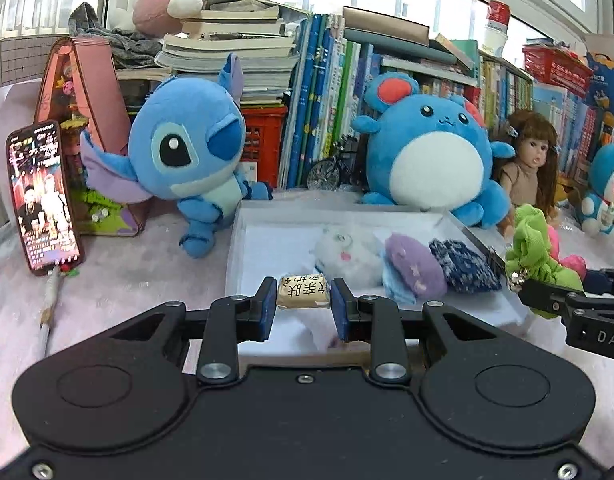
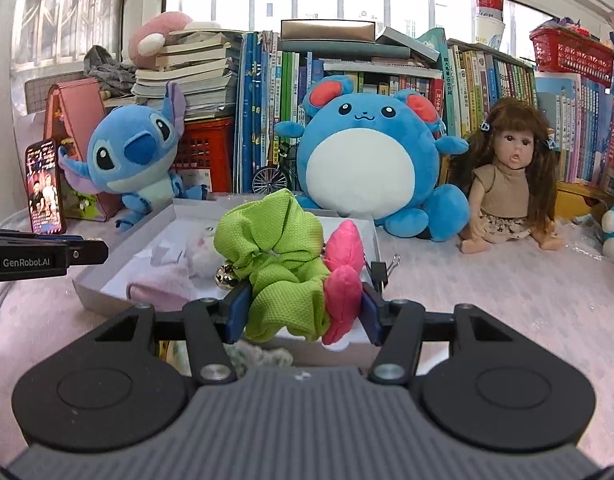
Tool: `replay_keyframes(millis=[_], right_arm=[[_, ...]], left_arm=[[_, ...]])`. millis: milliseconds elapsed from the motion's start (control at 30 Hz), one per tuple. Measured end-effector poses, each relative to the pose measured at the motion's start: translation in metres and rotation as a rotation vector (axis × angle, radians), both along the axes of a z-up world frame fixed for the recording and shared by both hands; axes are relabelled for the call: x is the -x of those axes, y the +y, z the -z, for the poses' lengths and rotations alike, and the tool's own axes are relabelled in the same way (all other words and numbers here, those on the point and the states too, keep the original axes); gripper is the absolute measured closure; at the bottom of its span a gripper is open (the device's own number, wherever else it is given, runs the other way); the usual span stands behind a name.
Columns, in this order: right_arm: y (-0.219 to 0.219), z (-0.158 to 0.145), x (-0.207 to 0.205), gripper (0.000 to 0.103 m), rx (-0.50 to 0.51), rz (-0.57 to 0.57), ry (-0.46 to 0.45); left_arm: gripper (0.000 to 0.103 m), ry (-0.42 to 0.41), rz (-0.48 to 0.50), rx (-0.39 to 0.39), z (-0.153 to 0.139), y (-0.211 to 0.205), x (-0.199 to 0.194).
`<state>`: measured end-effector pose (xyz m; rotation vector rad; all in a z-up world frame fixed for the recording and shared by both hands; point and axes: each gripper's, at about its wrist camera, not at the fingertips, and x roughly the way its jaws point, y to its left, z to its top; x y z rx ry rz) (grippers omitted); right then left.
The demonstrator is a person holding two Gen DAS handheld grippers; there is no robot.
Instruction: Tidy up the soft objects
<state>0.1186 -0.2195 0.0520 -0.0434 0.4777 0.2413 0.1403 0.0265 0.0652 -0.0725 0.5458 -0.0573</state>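
- The left gripper [image 1: 303,300] is clamped on a small tan block [image 1: 303,291] printed with characters, held over the near edge of the white tray [image 1: 267,216].
- The right gripper [image 2: 303,310] squeezes a green scrunchie [image 2: 279,248] and a pink scrunchie [image 2: 345,264] between its blue pads, above the tray's near right corner.
- In the tray lie a white plush [image 1: 343,254], a purple piece [image 1: 415,266] and a navy piece [image 1: 463,266].
- Blue plush toys [image 2: 367,160] and a doll [image 2: 507,184] sit on the far side.
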Motion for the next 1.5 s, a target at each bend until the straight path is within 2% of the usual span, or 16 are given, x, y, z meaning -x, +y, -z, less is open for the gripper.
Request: replay_keyframes(millis=[200, 367, 533, 700, 1000, 1500], right_arm=[[-0.001, -0.005, -0.027, 0.044, -0.022, 0.007, 0.031], [0.005, -0.015, -0.056, 0.044, -0.04, -0.005, 0.057], [0.019, -0.026, -0.091, 0.043, -0.022, -0.033, 0.089], [0.031, -0.022, -0.125, 0.043, -0.034, -0.052, 0.156], [0.043, 0.004, -0.157, 0.043, -0.044, -0.033, 0.24], [0.037, 0.019, -0.169, 0.04, -0.068, 0.014, 0.263]], left_arm=[[0.075, -0.008, -0.012, 0.018, -0.004, 0.007, -0.032], [0.075, -0.011, -0.011, 0.037, -0.009, 0.008, -0.075], [0.075, 0.045, -0.011, 0.036, -0.009, 0.002, -0.121], [0.075, 0.099, -0.033, 0.006, 0.003, -0.001, -0.152], [0.075, 0.147, -0.046, -0.021, 0.027, 0.001, -0.169], [0.075, 0.193, -0.039, -0.061, 0.055, -0.001, -0.177]])
